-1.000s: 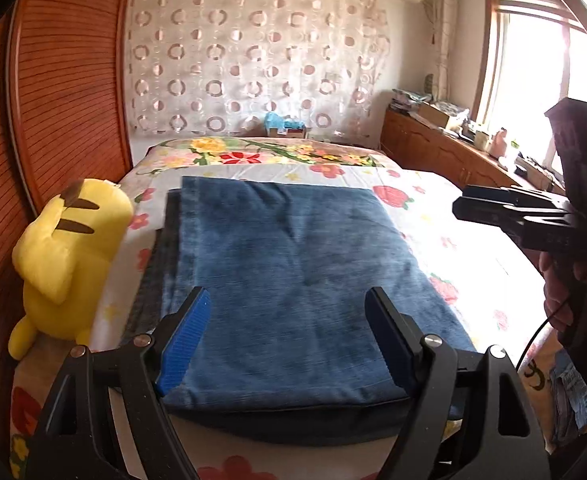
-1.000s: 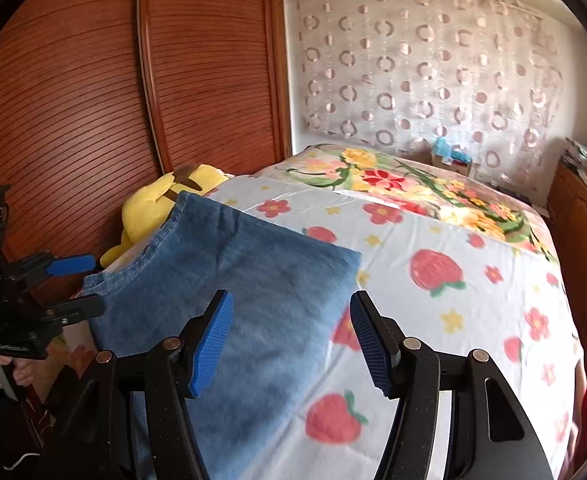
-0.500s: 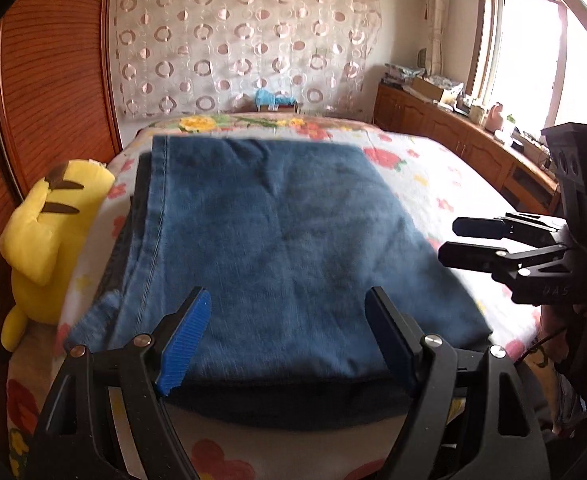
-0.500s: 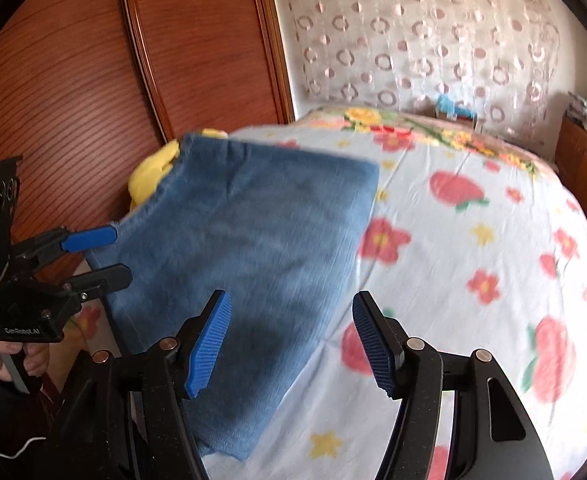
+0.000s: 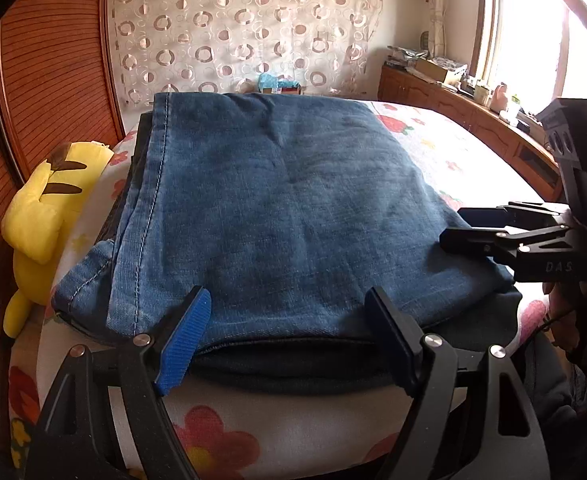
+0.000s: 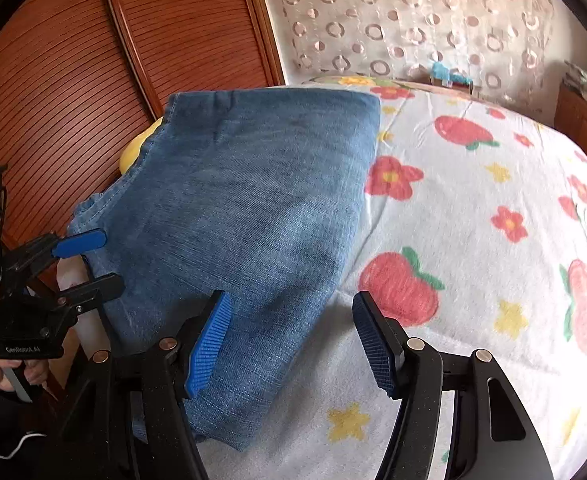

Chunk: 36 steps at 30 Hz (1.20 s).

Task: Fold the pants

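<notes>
Denim fills both views: the folded blue denim pants [image 5: 277,216] lie in a thick stack at the near left corner of the bed with the white flower-and-strawberry sheet [image 6: 473,216], their far edge hiding the mattress behind them in the left wrist view. On the left, a yellow plush toy [image 5: 41,216] sits wedged between the stack and the ribbed brown wooden wall panel [image 5: 49,72], mostly hidden in the right wrist view, where only a yellow sliver shows above the denim. The left gripper [image 5: 289,340] hovers at the stack's near edge, its blue-padded fingers spread wide and holding nothing; whether the pads touch the cloth is hard to tell. The right gripper [image 6: 289,344] is likewise spread and empty, poised over the stack's near right corner. Right of the pants the sheet lies open to the wooden cabinets [image 5: 465,120] under the window.
</notes>
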Available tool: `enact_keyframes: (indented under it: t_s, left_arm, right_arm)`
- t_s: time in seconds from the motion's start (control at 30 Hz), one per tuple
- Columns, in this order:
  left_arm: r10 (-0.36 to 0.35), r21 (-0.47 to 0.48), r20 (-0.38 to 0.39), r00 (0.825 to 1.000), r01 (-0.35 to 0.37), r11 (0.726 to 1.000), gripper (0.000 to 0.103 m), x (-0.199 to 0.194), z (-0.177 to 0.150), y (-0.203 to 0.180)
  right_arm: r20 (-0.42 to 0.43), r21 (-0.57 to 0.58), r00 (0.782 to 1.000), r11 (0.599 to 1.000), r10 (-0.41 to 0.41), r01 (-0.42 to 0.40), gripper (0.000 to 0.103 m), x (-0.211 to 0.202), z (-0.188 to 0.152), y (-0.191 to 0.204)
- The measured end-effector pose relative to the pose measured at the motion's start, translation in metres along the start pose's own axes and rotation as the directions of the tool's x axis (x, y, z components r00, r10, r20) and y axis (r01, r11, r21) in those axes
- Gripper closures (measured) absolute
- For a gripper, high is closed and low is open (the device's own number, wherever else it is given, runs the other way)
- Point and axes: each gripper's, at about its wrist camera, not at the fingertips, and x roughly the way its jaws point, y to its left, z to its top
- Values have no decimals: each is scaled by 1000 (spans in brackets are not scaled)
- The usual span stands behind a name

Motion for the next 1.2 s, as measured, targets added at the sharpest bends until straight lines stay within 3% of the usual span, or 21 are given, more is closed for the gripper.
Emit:
enact_keyframes:
  t_s: [0.2,0.37,0.43,0.5,0.7,0.93,1.2]
  left_arm:
    - [-1,7,10,1000,1,1000,23,0,-5,0]
    - [12,8,15,1000,-12,1000,23,0,-8,-2]
    - [12,8,15,1000,-12,1000,23,-1,-9,-2]
    - [8,11,14,1000,-8,1000,23,-3,-10,-1]
    - [-7,-39,27,1000,8,999,23,-26,-4,14]
    - [32,-71,173,984,-20,997,23,-94,33,36]
    - [113,-77,274,955,-95,992,23,-149,58,64]
  right_arm:
    - [1,-15,1000,1000,4,-4,41,10,1,12]
    - [-10,-6,1000,1000,29,-29,64,16,4,17]
    - [-1,0,1000,1000,24,-24,83,15,7,17]
    - [10,12,999,999,31,-31,94,13,10,16]
    - [85,6,989,993,121,-122,97,-9,26,23]
    - [134,-93,975,982,175,-163,97,-18,62,62]
    - [117,-175,952,949,284,-262,97,25,97,113]
